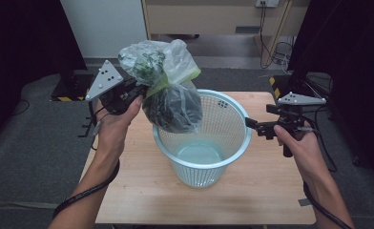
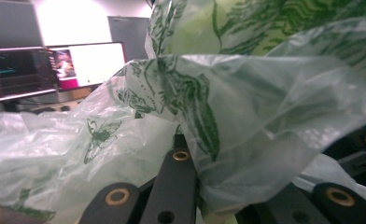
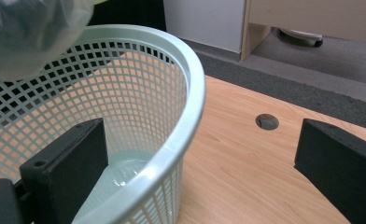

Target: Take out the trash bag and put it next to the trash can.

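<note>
Green leafy print, no legible writing, marks the plastic bag (image 1: 168, 90) pinched by the left gripper (image 1: 140, 90) above the mesh basket (image 1: 233, 143). Right gripper (image 1: 252, 125) straddles its rim, jaws spread, on the worktop (image 1: 261, 191).

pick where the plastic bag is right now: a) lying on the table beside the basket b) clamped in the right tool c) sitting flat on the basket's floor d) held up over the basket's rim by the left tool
d: the left tool is shut on the plastic bag, which hangs over the rim of the basket, whose floor is bare.
</note>
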### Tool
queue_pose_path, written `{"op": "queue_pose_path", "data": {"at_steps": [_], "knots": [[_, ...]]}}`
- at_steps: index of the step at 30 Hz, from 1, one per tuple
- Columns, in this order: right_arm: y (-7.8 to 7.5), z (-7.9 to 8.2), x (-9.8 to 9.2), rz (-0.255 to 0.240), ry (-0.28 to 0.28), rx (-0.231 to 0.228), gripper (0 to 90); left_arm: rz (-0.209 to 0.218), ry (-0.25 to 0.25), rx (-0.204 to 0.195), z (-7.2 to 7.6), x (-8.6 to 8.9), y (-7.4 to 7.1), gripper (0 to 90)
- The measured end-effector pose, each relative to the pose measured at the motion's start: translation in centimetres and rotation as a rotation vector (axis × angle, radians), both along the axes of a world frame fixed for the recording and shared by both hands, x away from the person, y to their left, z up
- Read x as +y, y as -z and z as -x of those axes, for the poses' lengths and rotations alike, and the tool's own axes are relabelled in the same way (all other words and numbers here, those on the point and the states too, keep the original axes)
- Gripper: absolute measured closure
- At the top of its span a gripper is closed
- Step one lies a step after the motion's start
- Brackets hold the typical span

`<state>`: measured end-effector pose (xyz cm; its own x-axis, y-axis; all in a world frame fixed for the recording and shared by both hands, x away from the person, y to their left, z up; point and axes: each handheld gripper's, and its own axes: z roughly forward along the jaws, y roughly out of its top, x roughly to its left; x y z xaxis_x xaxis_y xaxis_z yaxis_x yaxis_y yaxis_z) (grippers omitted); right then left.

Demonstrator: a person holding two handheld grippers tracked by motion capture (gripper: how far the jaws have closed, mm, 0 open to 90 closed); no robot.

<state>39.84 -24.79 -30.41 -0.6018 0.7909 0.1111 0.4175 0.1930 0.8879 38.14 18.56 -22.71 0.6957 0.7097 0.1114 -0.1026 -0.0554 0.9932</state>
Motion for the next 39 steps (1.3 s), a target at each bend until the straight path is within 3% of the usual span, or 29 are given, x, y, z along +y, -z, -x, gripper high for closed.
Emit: {"op": "queue_pose_path", "data": {"at_steps": [8,13,22,37,39], "knots": [[1.1,0.1,-1.7,0.002,0.035,0.019,2.9,0.051,-0.081,-0.009,0.7,3.8,0.2,88.6],[1.8,0.1,-2.6,0.013,0.058,0.029,2.9,0.050,-0.124,-0.018,1.0,5.8,0.3,88.6],[4.8,-0.5,-3.2,0.020,0.078,0.079,3.0,0.033,-0.202,-0.022,1.4,9.2,0.8,88.6],[10.1,-1.3,-3.6,0.024,0.106,0.160,3.2,0.040,-0.272,0.074,-0.5,11.4,5.8,88.5],[10.9,-1.4,-3.8,0.019,0.111,0.174,3.3,0.052,-0.280,0.112,-0.8,11.5,6.8,88.5]]}}
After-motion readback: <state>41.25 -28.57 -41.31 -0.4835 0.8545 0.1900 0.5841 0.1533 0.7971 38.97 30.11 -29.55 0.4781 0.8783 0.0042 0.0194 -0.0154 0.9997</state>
